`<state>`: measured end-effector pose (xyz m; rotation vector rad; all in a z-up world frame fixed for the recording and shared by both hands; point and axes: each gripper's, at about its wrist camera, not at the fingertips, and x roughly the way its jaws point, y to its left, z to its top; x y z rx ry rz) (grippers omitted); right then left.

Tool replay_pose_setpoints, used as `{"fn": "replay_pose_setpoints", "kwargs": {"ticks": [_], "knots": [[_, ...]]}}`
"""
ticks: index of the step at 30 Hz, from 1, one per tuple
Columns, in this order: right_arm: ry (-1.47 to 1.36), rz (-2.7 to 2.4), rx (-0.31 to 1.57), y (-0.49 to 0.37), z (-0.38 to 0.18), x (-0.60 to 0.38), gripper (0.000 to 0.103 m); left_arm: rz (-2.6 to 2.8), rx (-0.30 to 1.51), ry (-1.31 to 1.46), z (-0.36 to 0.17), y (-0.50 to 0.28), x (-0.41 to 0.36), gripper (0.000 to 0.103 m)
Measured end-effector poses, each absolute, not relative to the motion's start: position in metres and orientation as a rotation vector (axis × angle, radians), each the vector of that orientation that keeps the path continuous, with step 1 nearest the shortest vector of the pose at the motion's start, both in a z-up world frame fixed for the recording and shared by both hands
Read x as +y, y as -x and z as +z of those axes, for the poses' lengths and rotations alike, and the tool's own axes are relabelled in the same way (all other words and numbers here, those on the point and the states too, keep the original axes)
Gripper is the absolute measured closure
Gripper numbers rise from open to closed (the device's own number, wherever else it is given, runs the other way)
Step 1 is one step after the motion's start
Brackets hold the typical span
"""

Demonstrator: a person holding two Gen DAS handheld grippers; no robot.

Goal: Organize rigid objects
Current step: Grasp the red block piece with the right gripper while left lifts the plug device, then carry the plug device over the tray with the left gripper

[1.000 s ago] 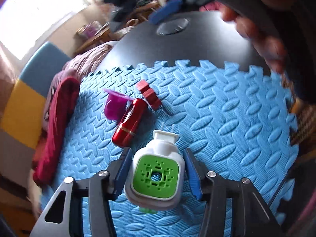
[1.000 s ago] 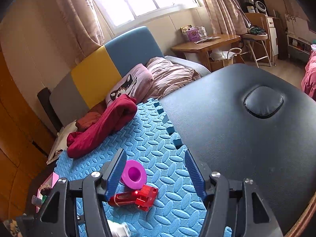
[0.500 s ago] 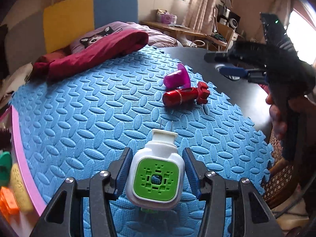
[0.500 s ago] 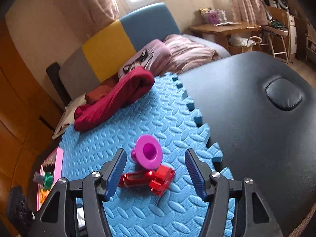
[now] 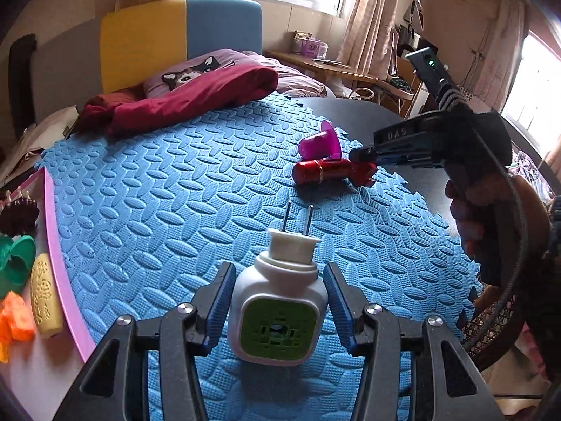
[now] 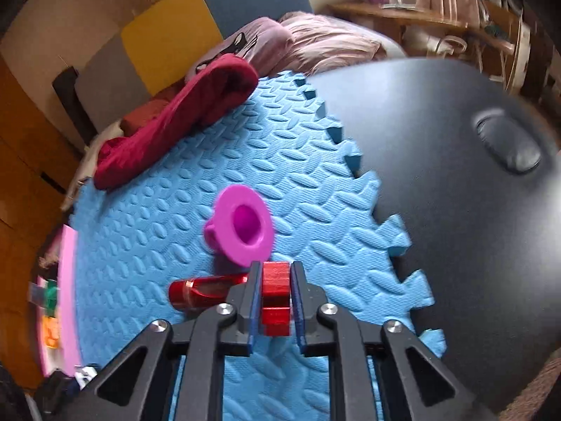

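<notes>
My left gripper (image 5: 277,301) is shut on a white plug-in device (image 5: 277,312) with a green grille, prongs pointing forward, held just above the blue foam mat (image 5: 168,203). My right gripper (image 6: 275,298) is shut on the red block (image 6: 276,296) on the mat; it also shows in the left wrist view (image 5: 364,154). A red metallic cylinder (image 6: 207,289) lies beside the block, also seen in the left wrist view (image 5: 324,172). A magenta funnel-shaped cup (image 6: 243,229) lies on its side just behind them, also in the left wrist view (image 5: 320,142).
A pink-rimmed tray (image 5: 58,273) at the mat's left edge holds green, yellow and orange toys. A dark red cloth (image 5: 186,96) lies along the far edge. The black padded table (image 6: 455,161) extends right of the mat. A sofa stands behind.
My right gripper moved down and forward onto the red block and closed on it. My left gripper lowered and tilted with the plug-in device, so its prongs now show.
</notes>
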<state>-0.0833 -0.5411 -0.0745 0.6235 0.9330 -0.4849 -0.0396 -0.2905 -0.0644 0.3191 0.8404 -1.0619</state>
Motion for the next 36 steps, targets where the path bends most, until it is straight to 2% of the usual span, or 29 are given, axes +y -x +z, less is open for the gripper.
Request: {"fn": "replay_pose_setpoints", "kwargs": {"ticks": [3,16,23,27,31,36], "knots": [[-0.608,-0.478,0.983,0.077,-0.082,-0.539,0.089,-1.064,0.845,-0.294,-0.062,0.041,-0.285,0.051],[-0.559,-0.489,0.987,0.075,-0.081,-0.534,0.088,-1.039,0.863,-0.107,-0.032,0.031,-0.244,0.051],[-0.403,-0.500,1.029,0.067,-0.078,-0.518,0.085,-0.937,0.815,-0.038,-0.008,0.020,-0.197,0.051],[-0.413,-0.496,1.021,0.071,-0.076,-0.519,0.085,-0.828,0.770,-0.008,0.005,0.007,-0.158,0.051],[-0.399,-0.498,1.024,0.073,-0.075,-0.520,0.086,-0.656,0.806,-0.002,-0.001,-0.016,-0.117,0.051],[-0.386,-0.503,1.023,0.072,-0.074,-0.519,0.087,-0.405,0.970,0.026,-0.040,-0.051,-0.071,0.051]]}}
